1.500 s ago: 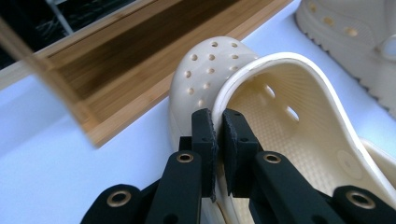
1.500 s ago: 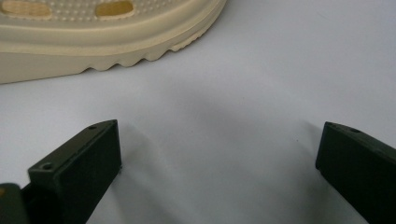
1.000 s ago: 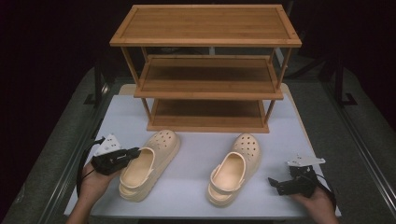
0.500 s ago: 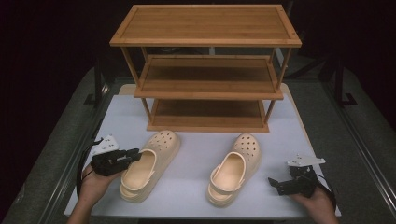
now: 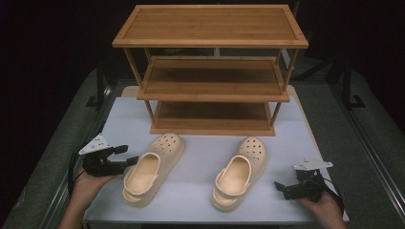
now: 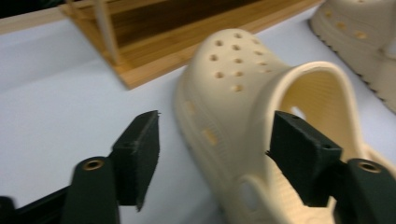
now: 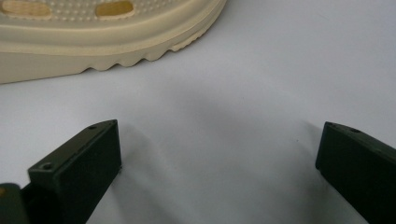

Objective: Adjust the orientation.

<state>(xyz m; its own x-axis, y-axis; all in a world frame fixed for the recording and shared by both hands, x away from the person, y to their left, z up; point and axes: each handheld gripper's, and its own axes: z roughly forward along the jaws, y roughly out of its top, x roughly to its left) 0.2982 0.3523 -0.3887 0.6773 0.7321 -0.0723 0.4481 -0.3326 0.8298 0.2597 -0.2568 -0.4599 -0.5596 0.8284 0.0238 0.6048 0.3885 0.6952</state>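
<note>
Left hand-held gripper [image 6: 212,158] jaws just opening, straddling clog [image 6: 261,116] wall

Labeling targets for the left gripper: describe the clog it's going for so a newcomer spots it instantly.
Start at the wooden three-shelf rack at the back of the white table. Two cream perforated clogs lie in front of it. The target clog is the one on the left, with the left gripper open at its side wall.

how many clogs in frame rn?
2. Left clog lies on the white table in front of the wooden rack, beside the left gripper. Right clog lies further right, apart from the right gripper. Rack shelves look bare.
</note>
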